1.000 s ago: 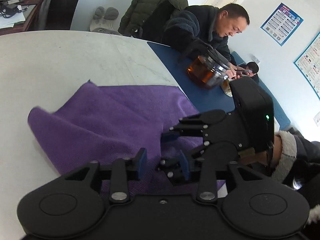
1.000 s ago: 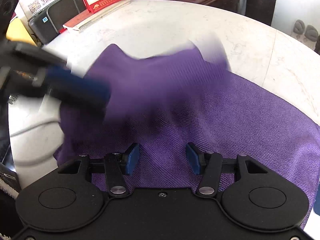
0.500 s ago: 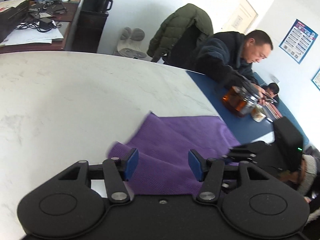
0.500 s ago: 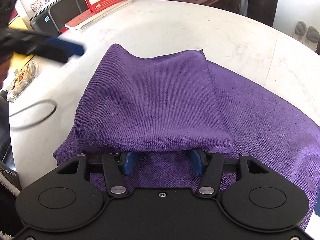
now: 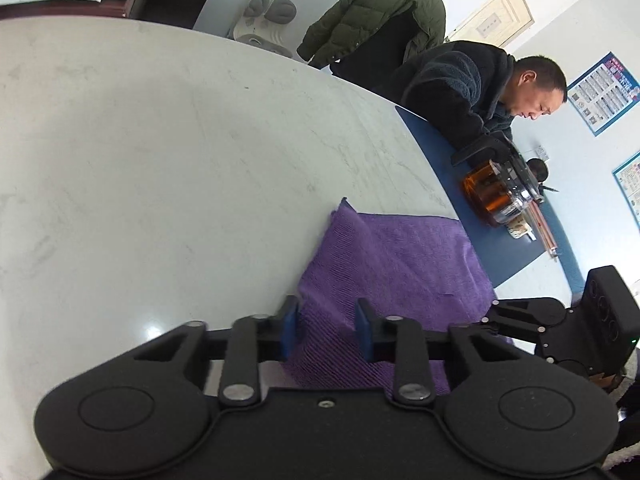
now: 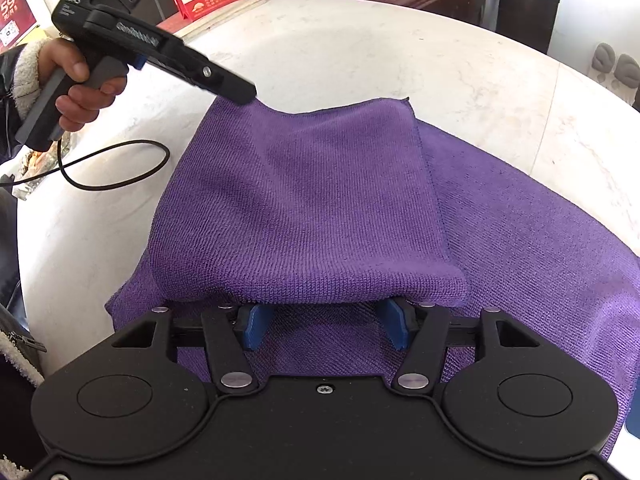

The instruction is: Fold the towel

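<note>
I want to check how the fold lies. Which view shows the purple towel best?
The right wrist view: the towel fills the frame, its folded-over layer and the edge of that layer on the single layer beneath clearly visible. The left wrist view shows only one end of it, partly behind the hand-held gripper.

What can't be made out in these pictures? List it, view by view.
- Right wrist view: the right gripper fingertips, covered by the towel's folded flap.
- Right wrist view: the left gripper, jaws closing, is seen side-on, so whether the cloth between its fingers is pinched stays unclear.
- Left wrist view: the towel's near edge, behind the gripper body.
- Left wrist view: poster text, too small.
</note>
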`<action>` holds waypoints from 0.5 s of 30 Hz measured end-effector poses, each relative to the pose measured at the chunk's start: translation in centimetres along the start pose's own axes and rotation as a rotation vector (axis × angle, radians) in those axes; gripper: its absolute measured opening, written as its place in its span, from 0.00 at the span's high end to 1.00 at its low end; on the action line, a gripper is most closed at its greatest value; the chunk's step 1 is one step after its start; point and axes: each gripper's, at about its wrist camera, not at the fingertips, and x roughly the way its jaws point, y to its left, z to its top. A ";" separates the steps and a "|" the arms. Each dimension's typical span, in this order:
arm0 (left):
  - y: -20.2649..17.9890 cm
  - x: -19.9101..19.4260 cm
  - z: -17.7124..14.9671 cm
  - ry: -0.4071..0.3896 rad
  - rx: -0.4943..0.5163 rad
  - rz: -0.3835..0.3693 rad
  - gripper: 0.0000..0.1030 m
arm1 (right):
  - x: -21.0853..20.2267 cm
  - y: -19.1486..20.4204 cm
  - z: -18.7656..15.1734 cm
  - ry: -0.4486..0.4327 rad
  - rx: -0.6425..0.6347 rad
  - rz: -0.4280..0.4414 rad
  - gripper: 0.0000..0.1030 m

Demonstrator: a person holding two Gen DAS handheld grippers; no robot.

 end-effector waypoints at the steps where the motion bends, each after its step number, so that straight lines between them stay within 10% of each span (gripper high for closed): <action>1: -0.2 0.0 -0.2 0.003 -0.003 0.003 0.92 | 0.0 0.0 0.0 -0.001 0.002 0.000 0.44; 15: 0.4 -7.7 -4.0 -0.260 -0.282 -0.024 0.95 | 0.2 0.2 -0.4 -0.012 -0.030 -0.014 0.44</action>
